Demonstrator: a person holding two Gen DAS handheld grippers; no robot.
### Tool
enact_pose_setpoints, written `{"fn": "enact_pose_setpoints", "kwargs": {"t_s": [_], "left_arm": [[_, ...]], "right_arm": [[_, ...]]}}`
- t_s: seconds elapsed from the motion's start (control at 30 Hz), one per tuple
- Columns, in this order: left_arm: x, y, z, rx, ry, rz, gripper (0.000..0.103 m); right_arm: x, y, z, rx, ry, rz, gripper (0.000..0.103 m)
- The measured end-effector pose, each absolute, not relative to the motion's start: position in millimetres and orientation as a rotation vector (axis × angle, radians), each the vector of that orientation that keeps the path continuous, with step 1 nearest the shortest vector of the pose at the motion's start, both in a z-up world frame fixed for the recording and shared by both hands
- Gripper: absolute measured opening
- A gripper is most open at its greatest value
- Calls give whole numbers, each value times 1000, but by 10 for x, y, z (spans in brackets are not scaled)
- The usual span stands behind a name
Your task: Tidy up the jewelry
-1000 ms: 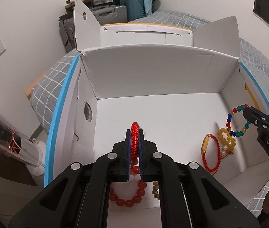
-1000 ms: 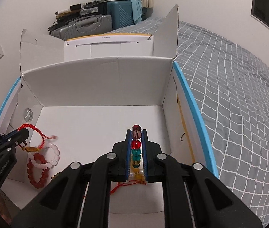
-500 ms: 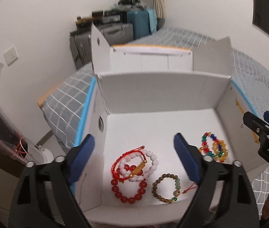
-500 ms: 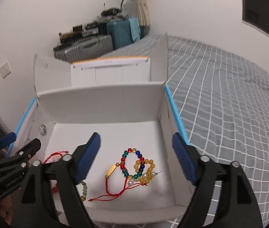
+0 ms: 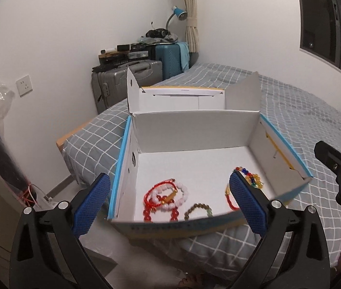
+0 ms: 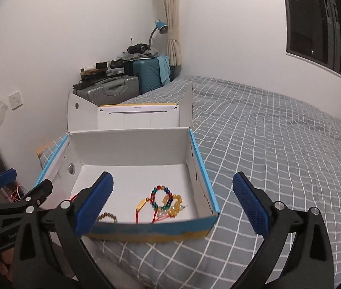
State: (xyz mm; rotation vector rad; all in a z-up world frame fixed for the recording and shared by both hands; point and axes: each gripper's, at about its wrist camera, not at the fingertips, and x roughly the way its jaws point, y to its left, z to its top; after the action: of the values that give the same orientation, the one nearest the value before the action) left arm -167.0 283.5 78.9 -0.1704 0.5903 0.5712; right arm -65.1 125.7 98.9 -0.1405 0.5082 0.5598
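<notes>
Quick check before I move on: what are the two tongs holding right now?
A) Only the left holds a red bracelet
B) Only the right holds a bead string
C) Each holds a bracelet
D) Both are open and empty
D: the left tongs and right tongs are spread wide with nothing between them, and the bracelets lie inside the box.

The box (image 5: 194,130) sits on the bed (image 6: 279,149), near its foot corner, with its lid (image 5: 182,96) standing open behind it. Inside, along the front wall, one heap of bracelets (image 5: 164,198) lies to the left, another heap (image 6: 167,201) to the right, and a single bracelet (image 5: 198,210) between them. Behind the bed, suitcases (image 6: 112,90) stand against the wall, with a lamp (image 6: 158,30) above them.
</notes>
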Motion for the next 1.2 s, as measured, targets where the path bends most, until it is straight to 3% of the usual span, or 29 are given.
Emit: {"fn": "enact_pose_setpoints", "kwargs": {"t_s": [1.2], "left_arm": [[-1869,2632,588,-181,621,530,97]], "right_arm": [[-777,1082,669,-144,563,535,95]]}}
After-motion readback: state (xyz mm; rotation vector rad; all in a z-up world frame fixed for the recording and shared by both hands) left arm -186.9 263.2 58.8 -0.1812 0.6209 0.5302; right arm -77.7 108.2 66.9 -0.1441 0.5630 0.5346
